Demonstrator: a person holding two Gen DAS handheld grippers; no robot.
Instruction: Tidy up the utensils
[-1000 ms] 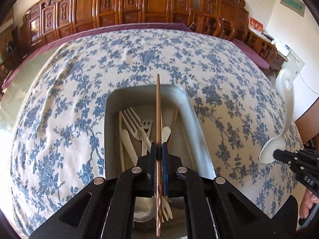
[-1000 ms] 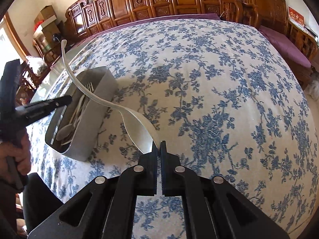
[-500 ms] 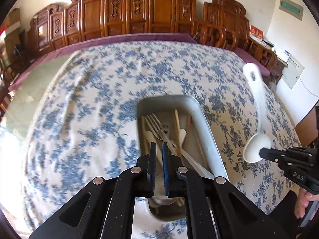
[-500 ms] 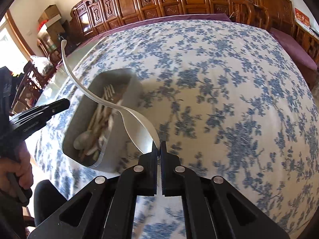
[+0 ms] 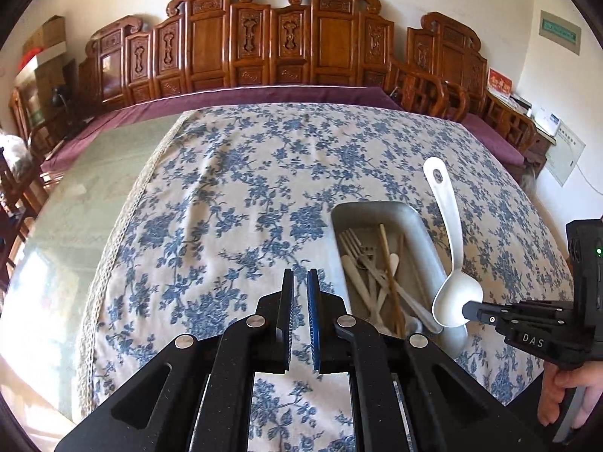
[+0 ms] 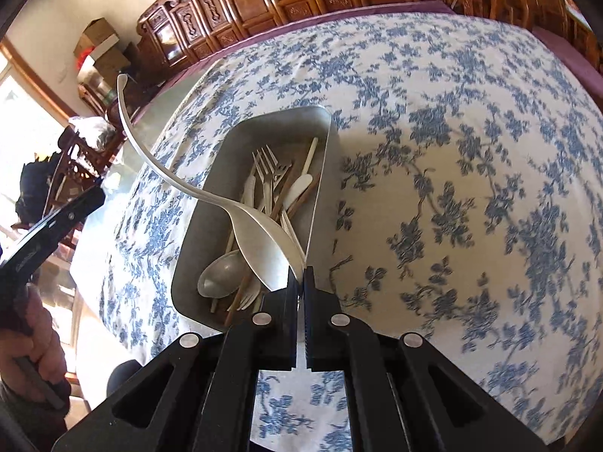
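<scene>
A grey metal tray (image 5: 427,233) (image 6: 286,118) sits on the blue-flowered tablecloth and holds forks (image 6: 265,167), chopsticks (image 5: 388,263), a metal spoon (image 6: 220,275) and pale utensils. My right gripper (image 6: 300,275) is shut on the bowl edge of a large white spoon (image 6: 260,241) and holds it above the tray's near end, handle pointing up and away; the spoon also shows in the left wrist view (image 5: 454,263). My left gripper (image 5: 299,293) is empty, its jaws a narrow gap apart, to the left of the tray over bare cloth.
The tablecloth (image 5: 264,173) covers most of a glass-topped table; bare glass (image 5: 94,173) lies at the left. Carved wooden chairs (image 5: 264,45) line the far side. A white wall and a side cabinet are at the right.
My left gripper let go of the chopstick into the tray and drew back to the tray's left. My right gripper carried the white spoon over the tray.
</scene>
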